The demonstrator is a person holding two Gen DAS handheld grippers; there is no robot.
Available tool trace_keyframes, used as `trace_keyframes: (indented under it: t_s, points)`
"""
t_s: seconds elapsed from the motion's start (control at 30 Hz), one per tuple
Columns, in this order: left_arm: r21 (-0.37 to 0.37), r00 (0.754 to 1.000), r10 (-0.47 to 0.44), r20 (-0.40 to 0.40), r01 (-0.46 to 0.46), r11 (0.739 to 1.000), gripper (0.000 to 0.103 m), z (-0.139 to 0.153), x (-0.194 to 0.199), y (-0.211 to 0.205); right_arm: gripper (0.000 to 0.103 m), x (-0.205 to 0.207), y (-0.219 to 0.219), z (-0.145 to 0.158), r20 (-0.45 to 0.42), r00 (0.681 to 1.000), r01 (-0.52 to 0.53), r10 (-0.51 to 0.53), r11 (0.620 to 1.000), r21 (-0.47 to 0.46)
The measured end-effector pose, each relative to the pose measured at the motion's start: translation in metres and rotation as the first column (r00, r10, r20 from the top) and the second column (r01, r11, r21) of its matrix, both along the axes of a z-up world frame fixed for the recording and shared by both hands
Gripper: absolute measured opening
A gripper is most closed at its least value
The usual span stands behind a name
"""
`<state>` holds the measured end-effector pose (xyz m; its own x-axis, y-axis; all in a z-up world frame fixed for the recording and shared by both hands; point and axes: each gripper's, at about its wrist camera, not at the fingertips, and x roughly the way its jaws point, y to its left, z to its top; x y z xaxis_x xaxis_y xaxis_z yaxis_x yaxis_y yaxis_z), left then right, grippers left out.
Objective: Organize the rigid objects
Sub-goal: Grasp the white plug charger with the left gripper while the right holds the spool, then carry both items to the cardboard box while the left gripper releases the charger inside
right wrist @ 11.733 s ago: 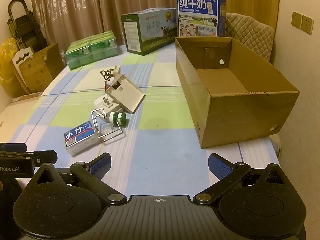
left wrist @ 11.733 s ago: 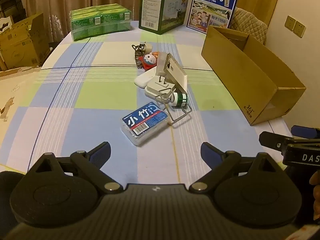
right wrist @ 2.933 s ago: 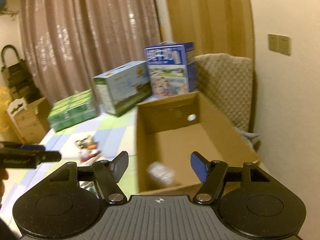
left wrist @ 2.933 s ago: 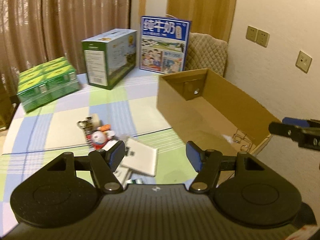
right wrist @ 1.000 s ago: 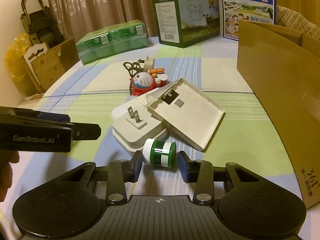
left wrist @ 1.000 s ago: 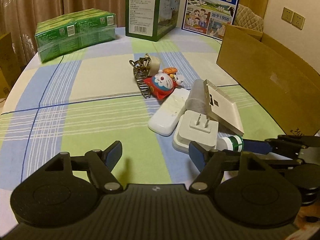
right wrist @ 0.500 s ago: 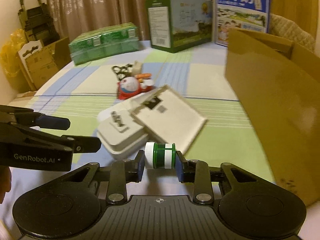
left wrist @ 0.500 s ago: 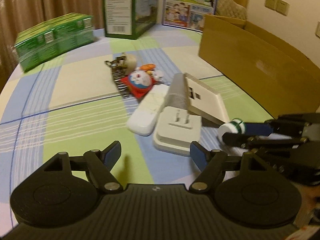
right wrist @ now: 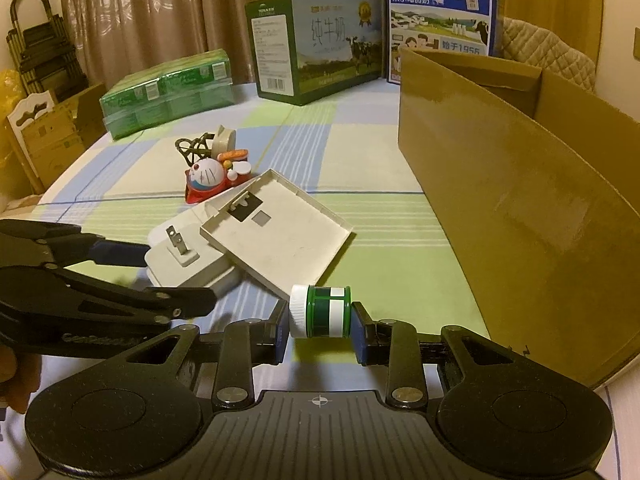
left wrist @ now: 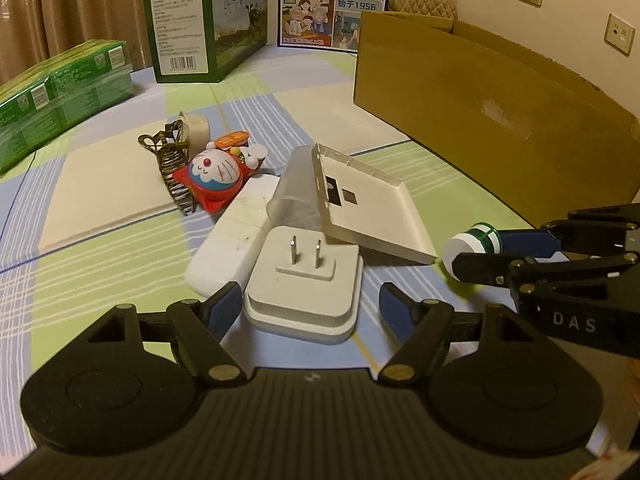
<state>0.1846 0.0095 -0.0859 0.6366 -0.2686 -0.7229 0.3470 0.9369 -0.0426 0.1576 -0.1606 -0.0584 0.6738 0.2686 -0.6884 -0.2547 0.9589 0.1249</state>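
My right claw (right wrist: 320,334) grips the green jar (right wrist: 320,312); left claw (left wrist: 310,308) gapes around the plug adapter (left wrist: 304,280). The cardboard box (right wrist: 520,200) hides its inside.

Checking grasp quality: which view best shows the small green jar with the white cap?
Right wrist: the small green jar with the white cap lies sideways, fully visible, clamped in the right gripper. Left wrist shows only its cap end, partly hidden behind a finger.

A small green jar (right wrist: 320,317) with a white cap lay on its side at lower centre of the right wrist view, clamped end to end. Left of it a white plug adapter (left wrist: 304,285) lay prongs up. A white square plate (left wrist: 370,212) leaned tilted on it. The open cardboard box (right wrist: 520,200) stood at right.
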Motion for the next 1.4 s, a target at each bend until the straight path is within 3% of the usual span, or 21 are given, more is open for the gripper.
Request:
trace_keyframes:
  t_s: [0.17, 0.27, 0.9, 1.17, 1.4]
  points:
    - [0.009, 1.000, 0.006, -0.014, -0.006, 1.000, 0.069, -0.007, 0.009, -0.004, 0.028, 0.002, 0.000, -0.002, -0.009, 1.000, 0.004, -0.004, 1.000, -0.001]
    - [0.032, 1.000, -0.002, -0.018, 0.003, 0.999, 0.061, -0.008, 0.009, -0.007, 0.028, 0.004, 0.000, -0.003, -0.013, 1.000, 0.007, -0.007, 1.000, 0.001]
    - [0.070, 0.999, 0.040, -0.010, -0.039, 0.997, 0.060, -0.003, -0.008, -0.011, 0.028, 0.004, 0.001, -0.002, -0.011, 1.000, -0.005, 0.005, 1.000, 0.003]
    - [0.045, 0.996, 0.089, -0.002, -0.089, 0.995, 0.060, 0.016, -0.030, -0.006, 0.028, -0.007, -0.003, 0.018, 0.017, 1.000, -0.023, 0.023, 0.999, 0.023]
    - [-0.014, 0.989, 0.146, 0.023, -0.146, 0.989, 0.060, 0.060, -0.057, -0.012, 0.028, -0.036, -0.020, 0.049, 0.050, 0.999, -0.021, 0.019, 0.999, 0.045]
